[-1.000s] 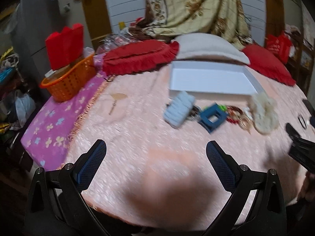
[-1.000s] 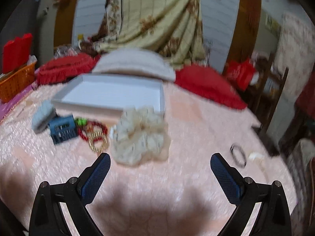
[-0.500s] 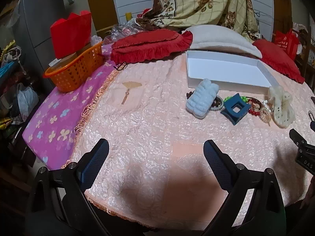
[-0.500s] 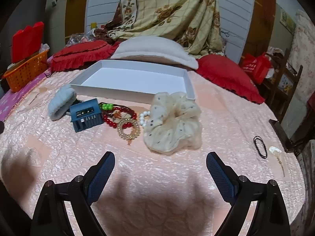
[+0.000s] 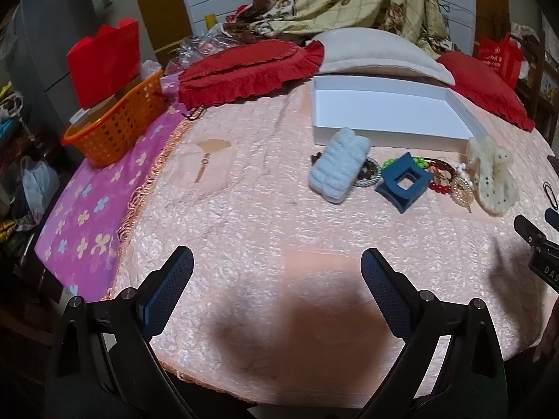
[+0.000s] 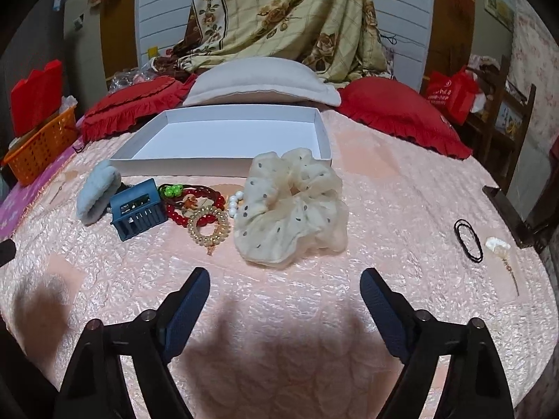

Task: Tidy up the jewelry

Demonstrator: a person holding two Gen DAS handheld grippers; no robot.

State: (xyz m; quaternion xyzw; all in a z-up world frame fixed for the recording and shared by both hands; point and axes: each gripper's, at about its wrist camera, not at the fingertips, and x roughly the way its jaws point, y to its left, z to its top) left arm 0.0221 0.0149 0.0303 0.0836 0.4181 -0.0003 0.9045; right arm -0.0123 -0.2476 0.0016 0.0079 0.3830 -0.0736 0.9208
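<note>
An empty white tray lies on the pink bedspread. In front of it lie a light blue fluffy scrunchie, a dark blue claw clip, red bead bracelets, a gold bead bracelet, white pearls and a cream dotted scrunchie. A black hair tie and a small white ornament lie to the right. My left gripper and right gripper are open and empty, near the bed's front edge.
Red pillows and a beige pillow lie behind the tray. An orange basket with a red bag stands at the left on a purple mat. A wooden chair stands at the right.
Both views have steadied and come a little closer to the jewelry pile. Both grippers stay open. No object has moved.
</note>
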